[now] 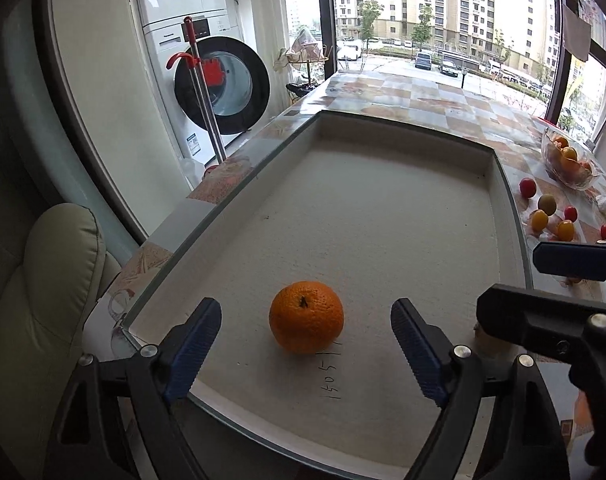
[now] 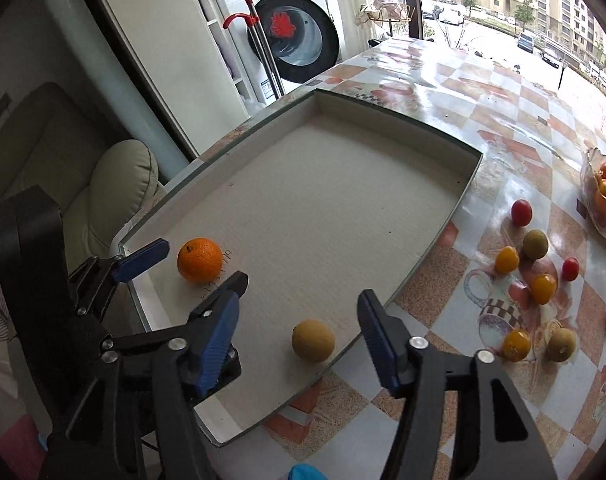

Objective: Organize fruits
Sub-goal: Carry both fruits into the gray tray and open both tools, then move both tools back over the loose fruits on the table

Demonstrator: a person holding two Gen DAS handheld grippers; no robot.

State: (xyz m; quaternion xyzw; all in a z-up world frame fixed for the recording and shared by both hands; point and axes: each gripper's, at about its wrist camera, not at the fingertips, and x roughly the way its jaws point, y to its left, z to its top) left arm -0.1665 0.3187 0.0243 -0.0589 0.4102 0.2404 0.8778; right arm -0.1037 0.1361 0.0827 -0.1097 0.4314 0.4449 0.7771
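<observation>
We see a tabletop (image 2: 455,92) covered in a glossy checked cloth. On it lie a shallow grey tray (image 2: 435,240), a clear bowl (image 2: 591,200) of fruit at the far right, and small red, yellow and green fruits (image 2: 535,244) loose between them.

Bright window (image 1: 443,20) daylight, glare on table (image 2: 443,80), fisheye-warped dark edges.
</observation>
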